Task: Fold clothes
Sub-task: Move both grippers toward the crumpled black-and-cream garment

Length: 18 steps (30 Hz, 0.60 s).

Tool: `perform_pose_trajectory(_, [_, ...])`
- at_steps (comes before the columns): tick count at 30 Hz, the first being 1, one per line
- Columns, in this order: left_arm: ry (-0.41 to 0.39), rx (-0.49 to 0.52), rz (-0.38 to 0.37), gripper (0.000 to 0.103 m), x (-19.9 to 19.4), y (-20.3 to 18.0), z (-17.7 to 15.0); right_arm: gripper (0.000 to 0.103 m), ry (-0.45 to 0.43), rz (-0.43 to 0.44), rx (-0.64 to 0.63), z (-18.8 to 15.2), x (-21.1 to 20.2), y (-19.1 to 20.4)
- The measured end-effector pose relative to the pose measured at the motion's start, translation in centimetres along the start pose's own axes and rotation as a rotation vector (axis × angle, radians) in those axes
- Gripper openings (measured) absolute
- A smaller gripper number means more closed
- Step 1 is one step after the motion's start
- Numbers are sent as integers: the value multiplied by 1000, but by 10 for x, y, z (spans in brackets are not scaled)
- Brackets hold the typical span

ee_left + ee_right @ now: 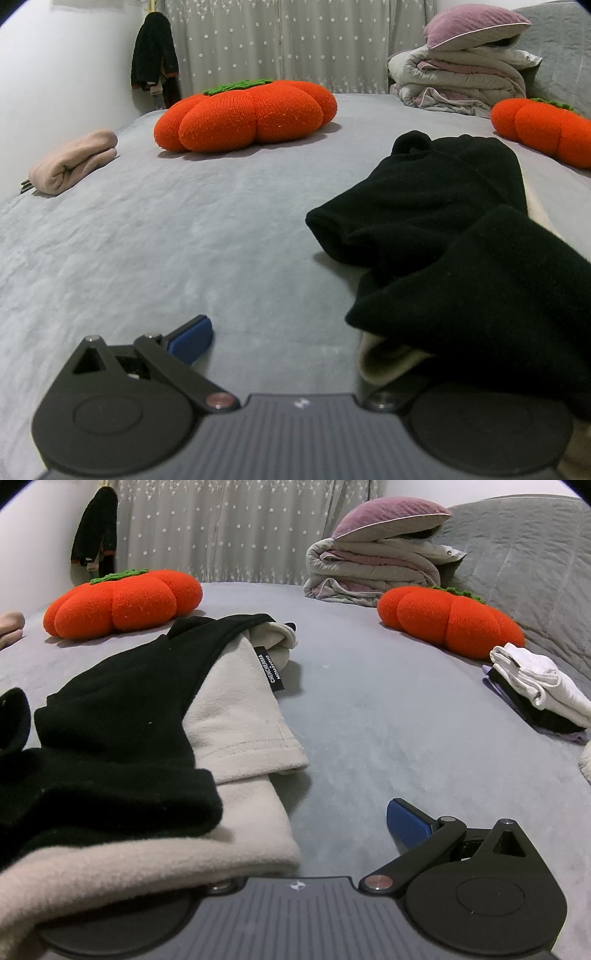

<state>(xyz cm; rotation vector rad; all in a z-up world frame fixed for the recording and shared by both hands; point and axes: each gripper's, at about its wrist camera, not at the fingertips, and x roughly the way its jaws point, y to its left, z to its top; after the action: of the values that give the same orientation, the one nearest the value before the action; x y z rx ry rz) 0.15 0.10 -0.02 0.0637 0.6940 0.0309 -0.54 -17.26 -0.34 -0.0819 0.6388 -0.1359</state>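
Both sets of jaws stand wide apart, each showing one blue pad clear over the grey bed (369, 716) while the other finger is buried under cloth, so whether either pinches anything I cannot tell.

Biggest thing in play is the black-and-cream fleece garment (122, 701), lying between the two tools, partly doubled over, its near hem draped across the left gripper (295, 354) on one side and the right gripper (295, 834) on the other. The main risk is that thick fleece riding on a hidden finger slides off as soon as it lifts, and the fold collapses. A sleeve cuff (332, 229) sticks out sideways (it could get trapped inside the fold). The small black label (272, 672) pokes out at the seam; a snag there looks unlikely.

Off to the sides, a pink folded piece (74, 162) and a white-and-black stack (539, 690) sit well apart.
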Motion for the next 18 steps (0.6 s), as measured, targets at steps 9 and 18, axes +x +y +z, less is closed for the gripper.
perform_pose_trajectory(9, [0, -1, -1, 103, 5, 2, 0, 103, -1, 2, 4, -4, -1, 2])
perform_pose_trajectory(18, [4, -3, 9, 103, -2, -2, -1, 103, 1, -7, -11, 0, 0, 3])
